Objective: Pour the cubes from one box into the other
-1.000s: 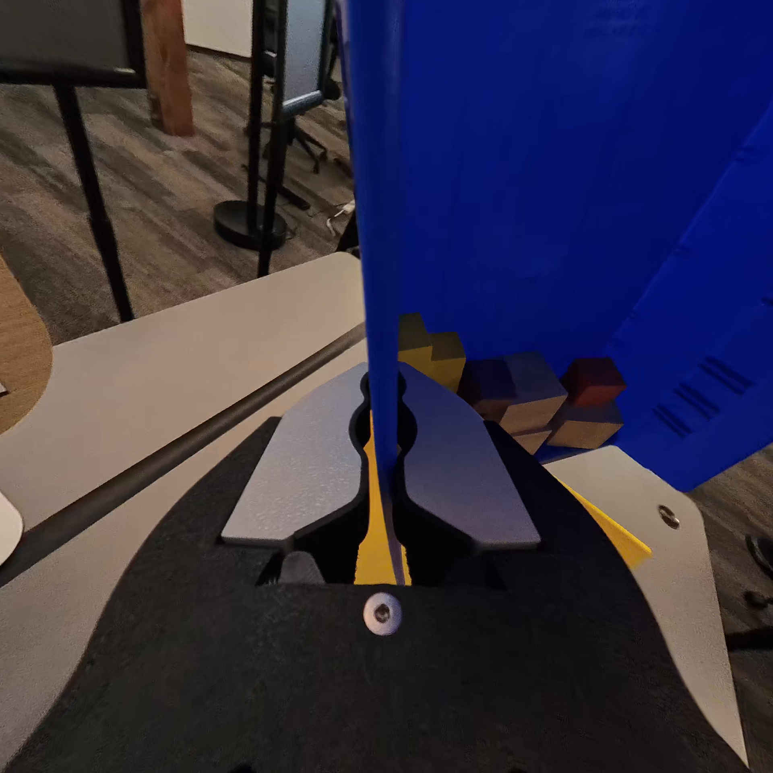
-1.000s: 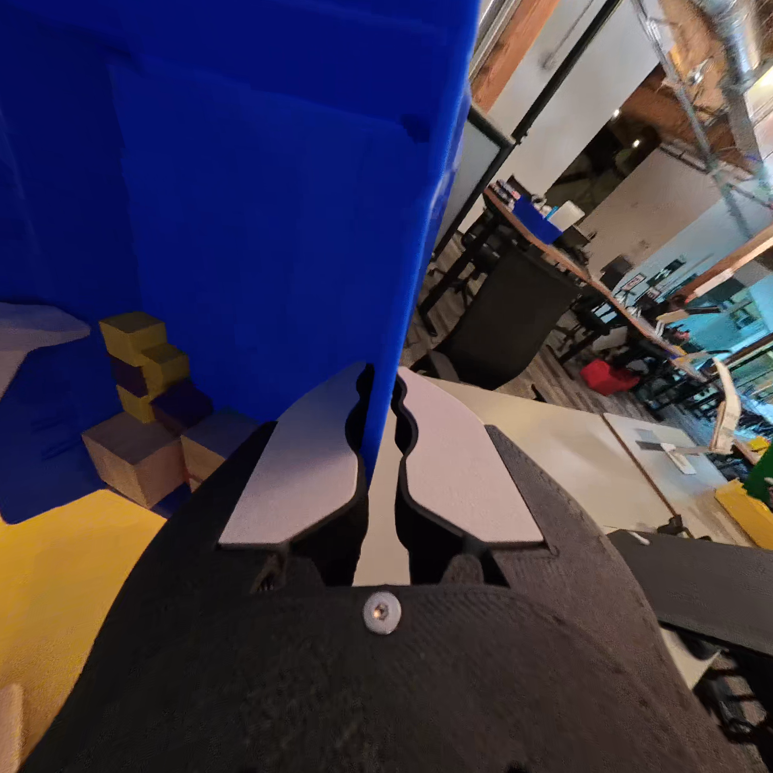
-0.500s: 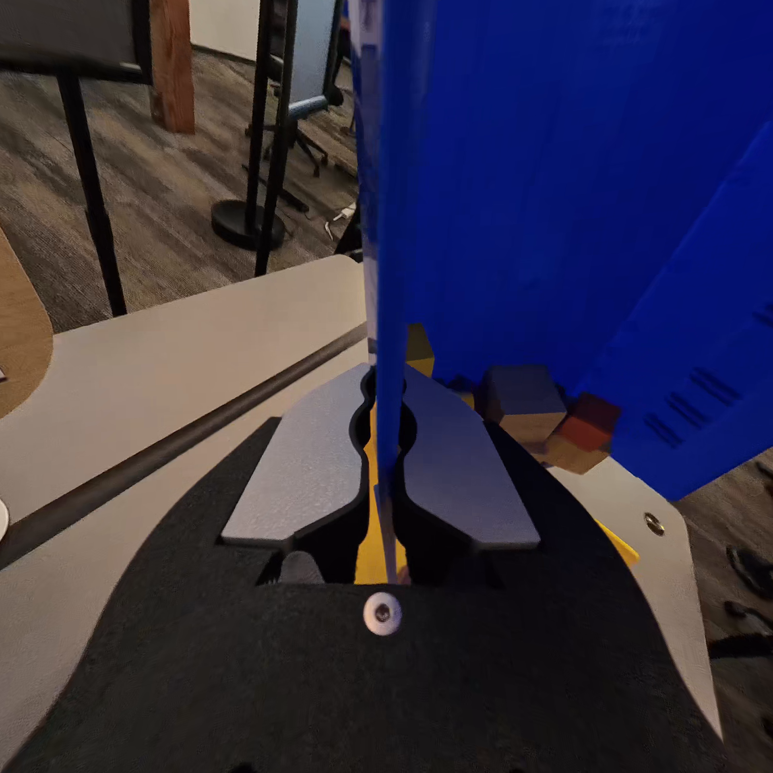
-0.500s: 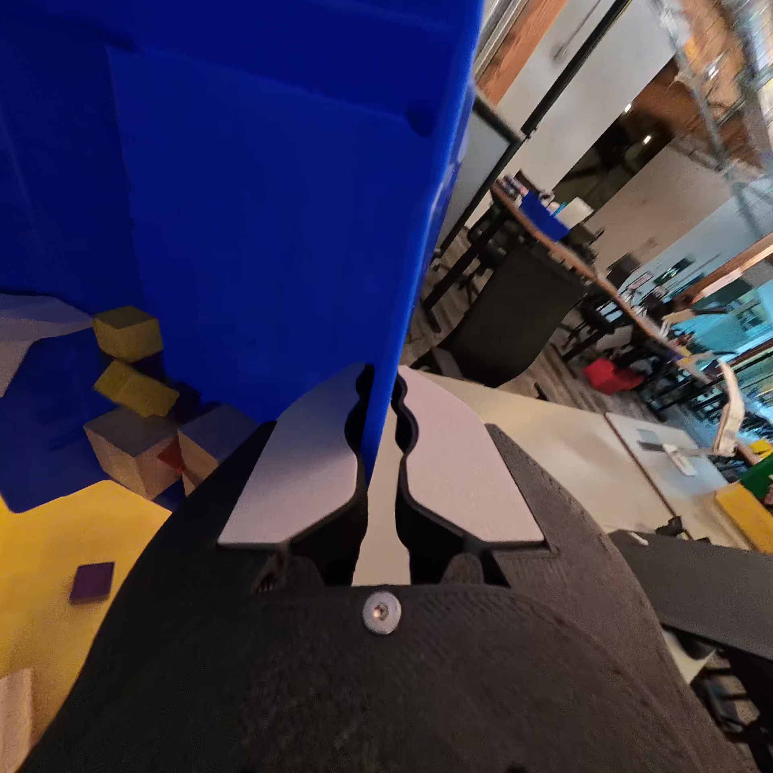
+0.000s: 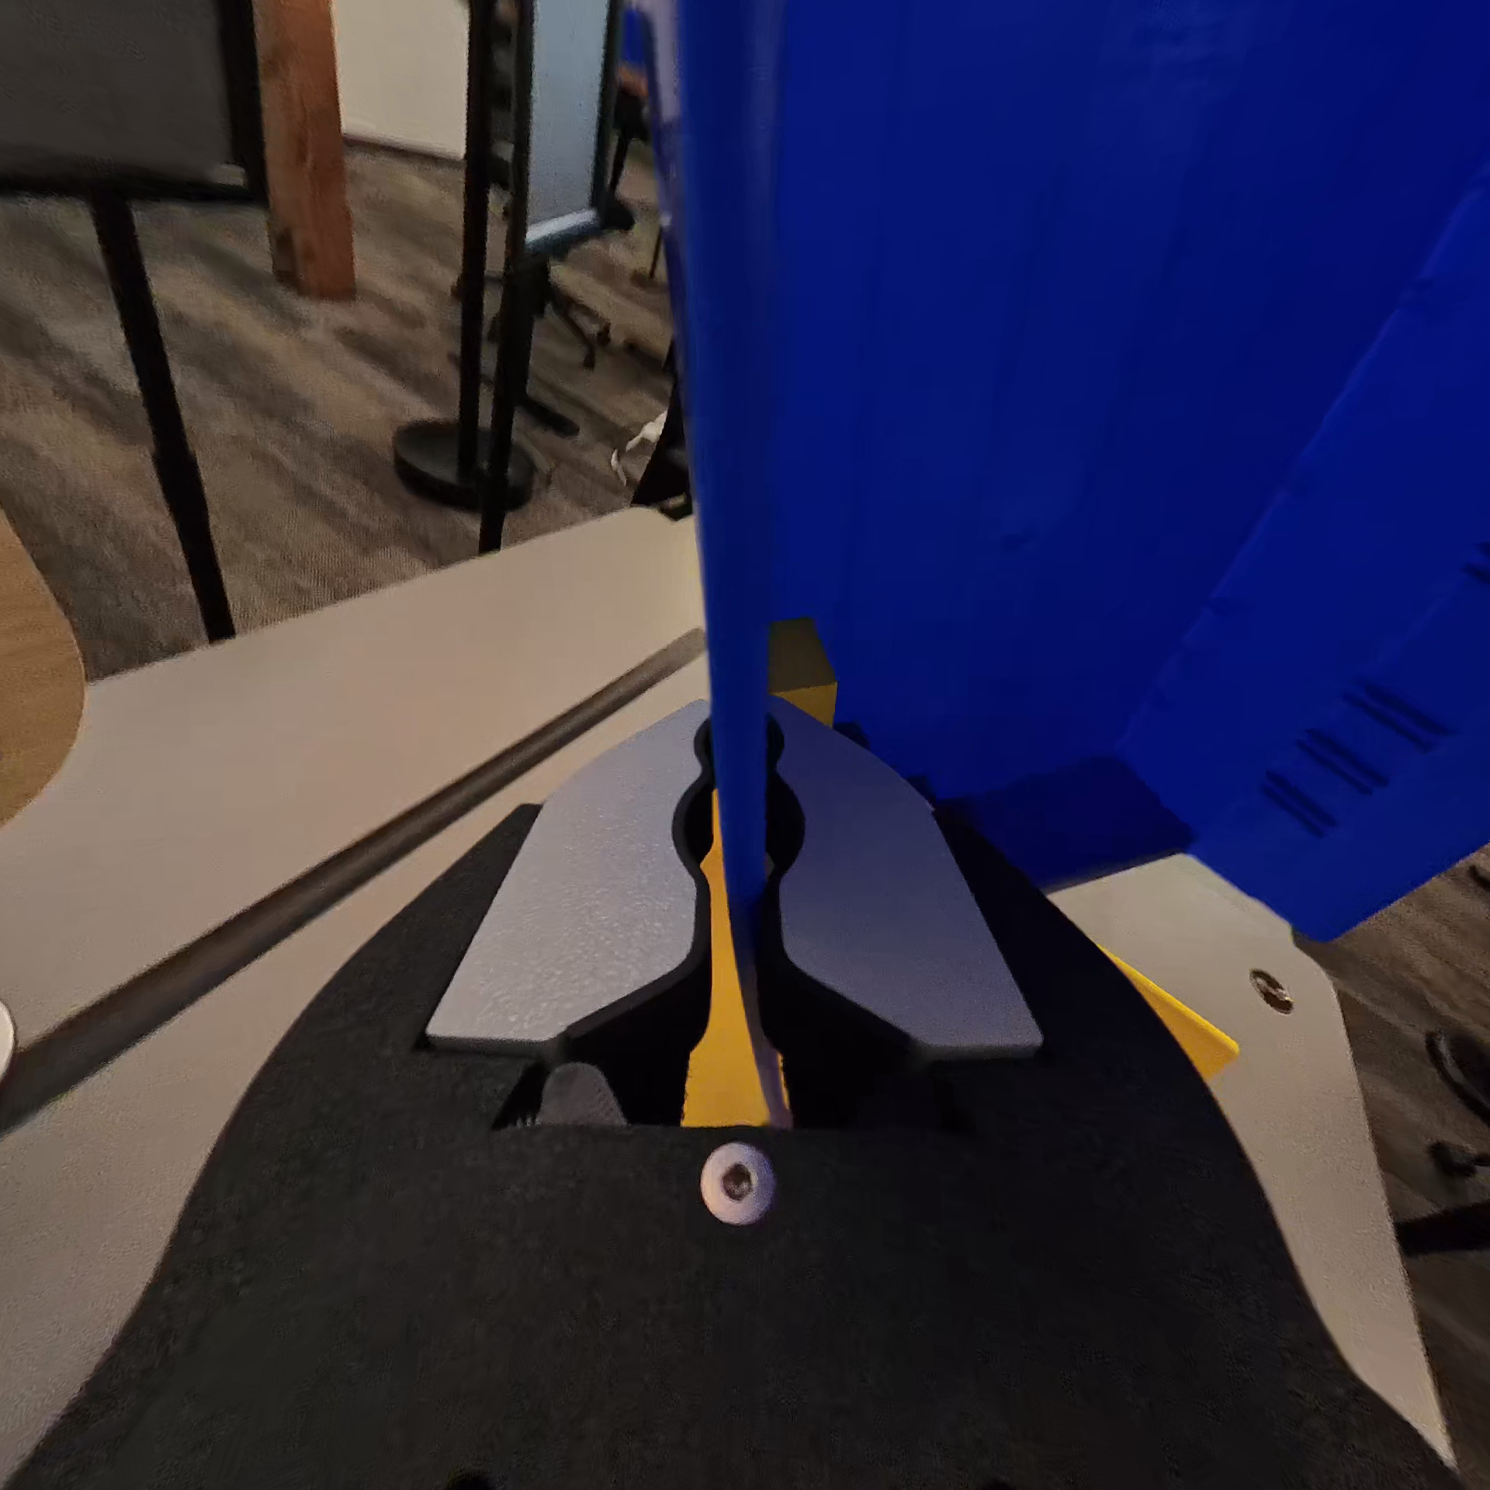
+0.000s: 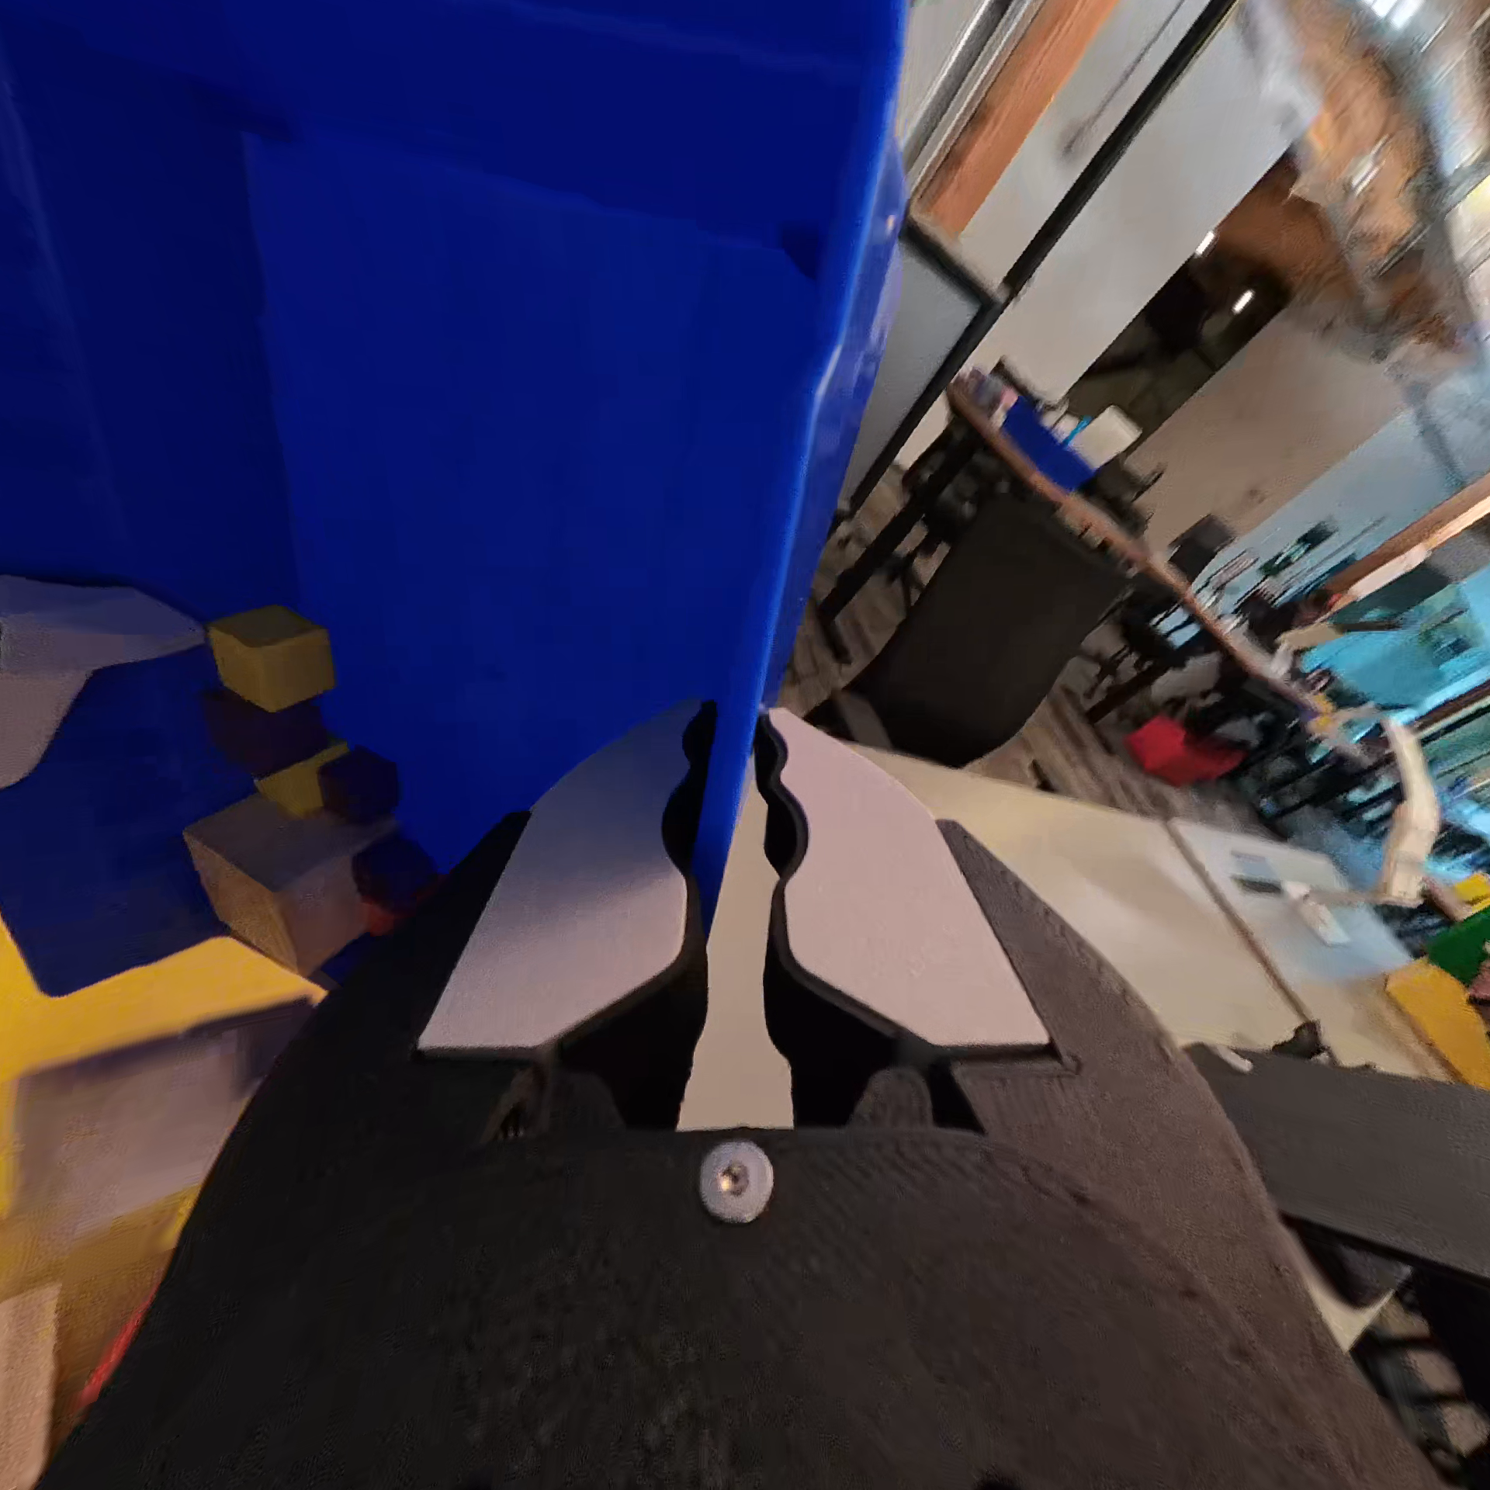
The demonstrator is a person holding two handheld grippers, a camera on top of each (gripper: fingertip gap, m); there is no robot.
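Left gripper and right gripper both clamped on blue box walls, box tipped up; cubes piled lower left above yellow box.

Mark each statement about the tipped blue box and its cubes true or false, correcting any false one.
1. Both grippers grip the blue box. True: left gripper and right gripper each pinch a wall.
2. The blue box sits flat on the table. False: it is held tipped up.
3. A yellow cube is still in the blue box. True.
4. The box below is red. False: the yellow box lies below.
5. The blue box holds no cubes. False: several remain.
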